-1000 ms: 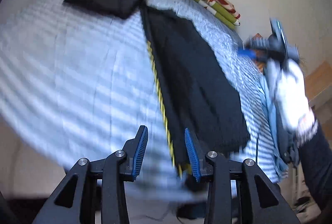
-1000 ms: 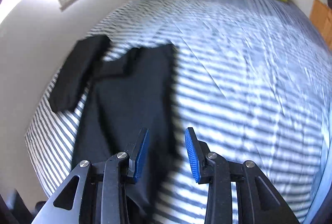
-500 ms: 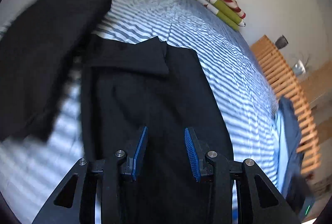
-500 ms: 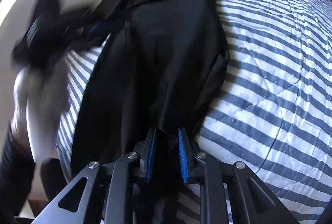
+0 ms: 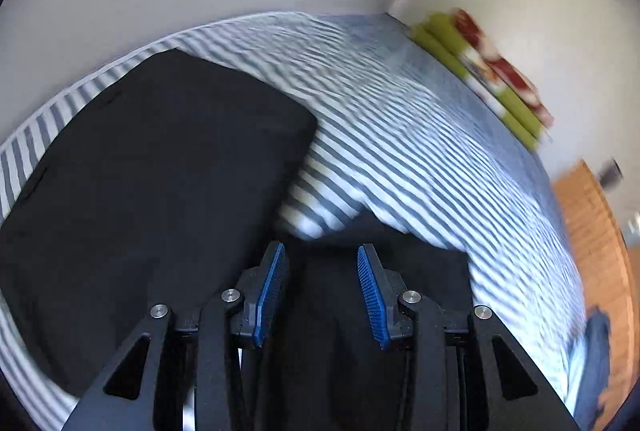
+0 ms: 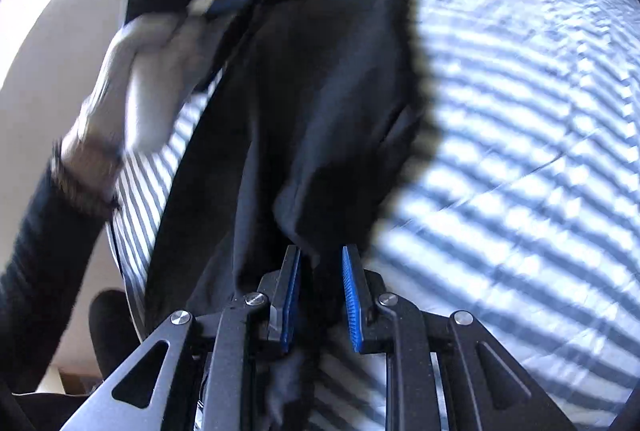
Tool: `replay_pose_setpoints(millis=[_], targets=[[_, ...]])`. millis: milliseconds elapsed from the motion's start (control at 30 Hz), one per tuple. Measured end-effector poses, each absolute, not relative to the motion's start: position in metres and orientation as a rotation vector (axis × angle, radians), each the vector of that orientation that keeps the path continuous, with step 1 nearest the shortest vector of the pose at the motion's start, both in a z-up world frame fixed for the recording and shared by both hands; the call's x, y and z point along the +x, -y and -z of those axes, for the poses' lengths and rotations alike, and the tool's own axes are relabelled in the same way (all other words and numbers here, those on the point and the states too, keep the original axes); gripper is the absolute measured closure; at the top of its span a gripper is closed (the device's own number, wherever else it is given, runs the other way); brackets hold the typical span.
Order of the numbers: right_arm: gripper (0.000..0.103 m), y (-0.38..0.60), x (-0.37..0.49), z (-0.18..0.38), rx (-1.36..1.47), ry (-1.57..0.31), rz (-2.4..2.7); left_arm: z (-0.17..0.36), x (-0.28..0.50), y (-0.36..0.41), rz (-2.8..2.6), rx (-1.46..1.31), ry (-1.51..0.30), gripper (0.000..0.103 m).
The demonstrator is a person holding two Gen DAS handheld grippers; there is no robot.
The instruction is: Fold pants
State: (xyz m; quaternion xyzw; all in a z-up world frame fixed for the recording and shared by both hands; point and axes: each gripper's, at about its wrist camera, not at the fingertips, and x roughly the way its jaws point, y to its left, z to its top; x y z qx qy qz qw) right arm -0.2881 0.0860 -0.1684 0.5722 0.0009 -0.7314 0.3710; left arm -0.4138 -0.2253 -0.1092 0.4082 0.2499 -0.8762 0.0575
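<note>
On the striped bed (image 6: 520, 135) the black pants (image 6: 320, 111) lie lengthwise, folding barely begun. Right gripper (image 6: 318, 295) pinches a bunched edge; left gripper (image 5: 322, 291) hovers spread over the far end (beside an already folded dark garment (image 5: 152, 183)).

- The left hand-held gripper (image 5: 322, 295) points forward and down, its blue pads (image 5: 271, 295) well apart with a wide gap between them.
- The right hand-held gripper (image 6: 318, 297) has its jaws drawn close, dark cloth bunched between the pads (image 6: 349, 295).
- The left hand (image 6: 140, 79), in a white glove with a dark sleeve (image 6: 44, 263), grips the left unit, blurred.
</note>
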Motion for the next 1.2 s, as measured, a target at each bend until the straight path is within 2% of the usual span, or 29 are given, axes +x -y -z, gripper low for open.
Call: replay_pose_setpoints(millis=[67, 167, 267, 467, 600, 833, 933, 1100, 1200], targets=[[0.078, -0.103, -0.306, 0.160, 1.446, 0.025, 1.939, 0.102, -0.391, 0.200, 2.750, 1.350, -0.664, 0.061], [0.077, -0.123, -0.337, 0.160, 1.475, 0.095, 1.995, 0.102, -0.337, 0.144, 2.873, 1.581, -0.502, 0.060], [0.075, -0.130, -0.361, 0.173, 1.546, 0.176, 1.978, 0.110, -0.287, 0.096, 2.947, 1.790, -0.430, 0.060], [0.075, -0.110, -0.382, 0.189, 1.558, 0.329, 1.904, 0.120, -0.204, 0.066, 2.947, 1.924, -0.375, 0.060], [0.075, -0.098, -0.391, 0.191, 1.513, 0.417, 1.829, 0.142, -0.179, 0.069, 2.883, 2.031, -0.357, 0.060], [0.075, -0.066, -0.415, 0.202, 1.503, 0.362, 1.755, 0.155, -0.178, 0.074, 2.867, 2.044, -0.389, 0.060], [0.067, -0.048, -0.415, 0.206, 1.489, 0.297, 1.673, 0.155, -0.177, 0.071, 2.891, 2.039, -0.335, 0.060], [0.062, -0.056, -0.409, 0.206, 1.432, 0.267, 1.506, 0.155, -0.178, 0.080, 2.917, 2.027, -0.364, 0.060], [0.062, -0.054, -0.407, 0.211, 1.423, 0.220, 1.516, 0.154, -0.174, 0.092, 2.922, 2.024, -0.390, 0.060]])
